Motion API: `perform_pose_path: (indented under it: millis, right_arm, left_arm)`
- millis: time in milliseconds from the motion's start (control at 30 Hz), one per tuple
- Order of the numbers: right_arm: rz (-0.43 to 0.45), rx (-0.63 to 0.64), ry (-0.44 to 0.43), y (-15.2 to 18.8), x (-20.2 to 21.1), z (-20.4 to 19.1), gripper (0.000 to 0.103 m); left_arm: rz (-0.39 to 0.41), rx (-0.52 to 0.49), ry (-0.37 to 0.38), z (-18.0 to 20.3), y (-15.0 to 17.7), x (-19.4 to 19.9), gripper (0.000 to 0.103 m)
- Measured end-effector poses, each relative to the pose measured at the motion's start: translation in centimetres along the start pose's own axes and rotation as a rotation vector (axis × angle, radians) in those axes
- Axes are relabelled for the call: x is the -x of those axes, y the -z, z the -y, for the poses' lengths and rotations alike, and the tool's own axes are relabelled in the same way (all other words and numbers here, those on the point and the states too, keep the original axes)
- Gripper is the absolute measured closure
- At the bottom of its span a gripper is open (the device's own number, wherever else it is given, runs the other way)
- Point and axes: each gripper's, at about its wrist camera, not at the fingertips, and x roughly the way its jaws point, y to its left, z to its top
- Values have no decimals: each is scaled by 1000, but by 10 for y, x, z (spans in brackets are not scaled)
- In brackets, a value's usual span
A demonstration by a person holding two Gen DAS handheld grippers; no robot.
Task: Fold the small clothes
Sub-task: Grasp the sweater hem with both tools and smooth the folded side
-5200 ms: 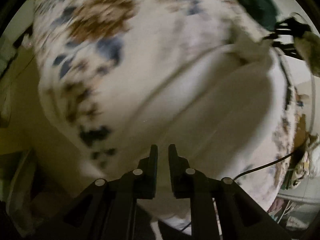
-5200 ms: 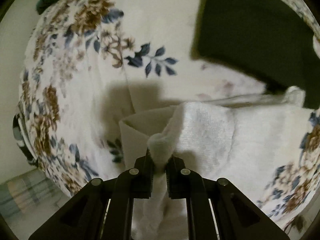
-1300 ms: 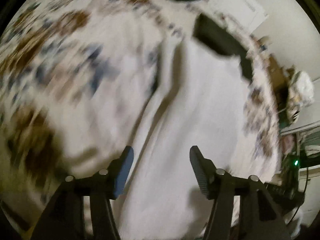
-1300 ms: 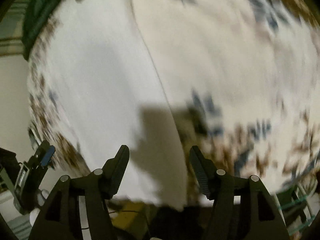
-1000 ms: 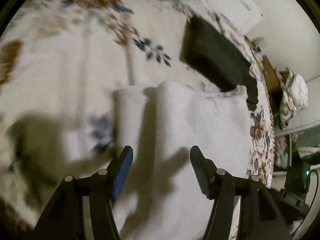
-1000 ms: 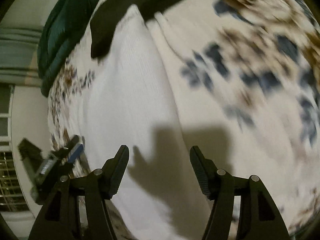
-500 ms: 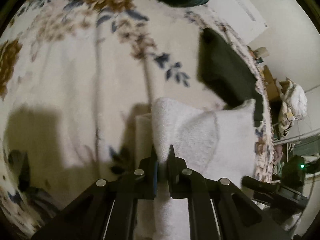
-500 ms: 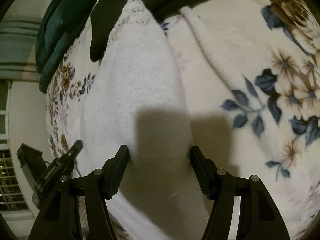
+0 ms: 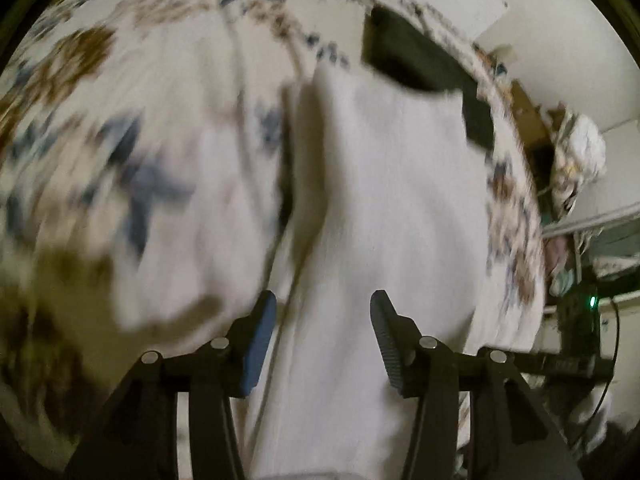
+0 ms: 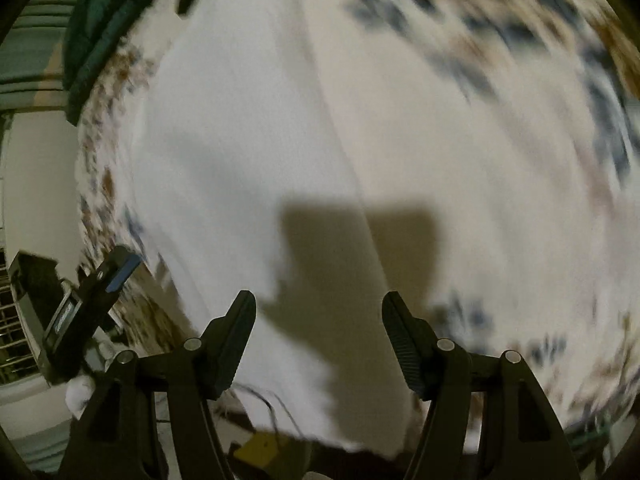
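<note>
While white knit garment [image 9: 400,208] lies on floral bedspread [image 9: 120,128], left tongs [image 9: 322,332] opening, empty; right tongs [image 10: 318,336] opening, empty.

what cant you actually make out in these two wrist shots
- Floral bedspread: left wrist view, the print is smeared by motion blur.
- White garment: right wrist view, its near end is cut off behind the right gripper, and blur hides its fold lines.
- Dark cloth: left wrist view, partly covered by the white garment; kind unclear.

Floral bedspread [image 9: 120,160] smeared by blur; white garment [image 9: 380,200] cut off below.
</note>
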Motion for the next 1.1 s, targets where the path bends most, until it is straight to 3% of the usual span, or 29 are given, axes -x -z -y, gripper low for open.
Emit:
perform_pose_path:
  millis: [100, 267, 333, 367, 400, 433, 500, 533, 733, 833, 900, 933, 967, 1033, 1100]
  right_arm:
    - [-58, -52, -20, 42, -14, 23, 35]
    - [-125, -84, 1, 91, -50, 48, 35]
    - [-130, -95, -1, 105, -62, 54, 37]
    - [-115, -104, -2, 111, -64, 58, 48]
    - [-104, -103, 5, 114, -67, 57, 58]
    - [-98, -99, 21, 119, -70, 55, 79]
    - [-95, -98, 13, 128, -75, 51, 92]
    - [-92, -94, 22, 133, -77, 49, 103]
    - [-145, -104, 107, 168, -87, 59, 103]
    - [-155, -113, 47, 175, -88, 65, 102]
    - [-147, -115, 13, 173, -86, 66, 92]
    - [-135, -115, -12, 172, -81, 68, 75]
    - [-120, -119, -42, 169, -79, 68, 58]
    - [-107, -125, -81, 162, -81, 65, 52]
    - [-106, -132, -91, 154, -85, 63, 52]
  left_arm:
    - [-95, 39, -43, -11, 57, -9, 57]
    - [-229, 117, -160, -30, 126, -40, 57]
    - [-230, 141, -166, -33, 144, -45, 59]
    - [-196, 141, -164, -31, 150, -42, 70]
    - [-169, 130, -155, -27, 153, -38, 94]
    - [-159, 108, -166, -20, 157, -35, 94]
    - [-131, 103, -173, -11, 159, -28, 95]
    - [-119, 109, -166, -9, 161, -23, 95]
    - [-109, 127, -182, -21, 171, -9, 100]
    - [-124, 144, -139, -32, 173, -10, 99]
    - [-117, 163, -102, -37, 170, -5, 96]
    - [-120, 177, -87, -41, 170, -3, 95]
    - [-123, 202, -73, -48, 171, -1, 90]
    - [-111, 257, -42, -60, 170, 1, 77]
    - [-103, 285, -12, -67, 173, -1, 53]
